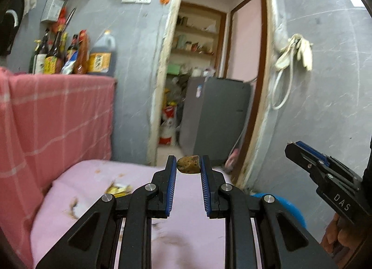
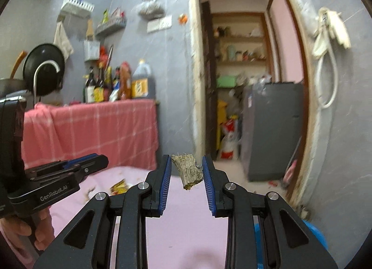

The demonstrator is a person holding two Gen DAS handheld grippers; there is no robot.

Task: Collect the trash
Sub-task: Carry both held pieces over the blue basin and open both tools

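My left gripper [image 1: 188, 164] is shut on a small brown, mottled scrap [image 1: 188, 164] pinched at its fingertips, held above the pink cloth-covered surface [image 1: 195, 234]. My right gripper [image 2: 187, 169] is shut on a fibrous, greenish-brown chunk [image 2: 188, 171], also held above the pink surface [image 2: 186, 234]. The right gripper shows at the right of the left wrist view [image 1: 302, 155]; the left gripper shows at the left of the right wrist view [image 2: 97, 160]. A yellow wrapper [image 1: 118, 189] lies on the pink surface, also in the right wrist view [image 2: 119, 186], among brown stains and crumbs.
A red checked cloth [image 1: 46, 117] drapes a counter on the left, with sauce bottles [image 1: 69, 55] on top. A blue bin [image 1: 290, 210] sits low at the right. An open doorway [image 1: 209, 82] leads to a grey cabinet [image 1: 214, 117] and shelves.
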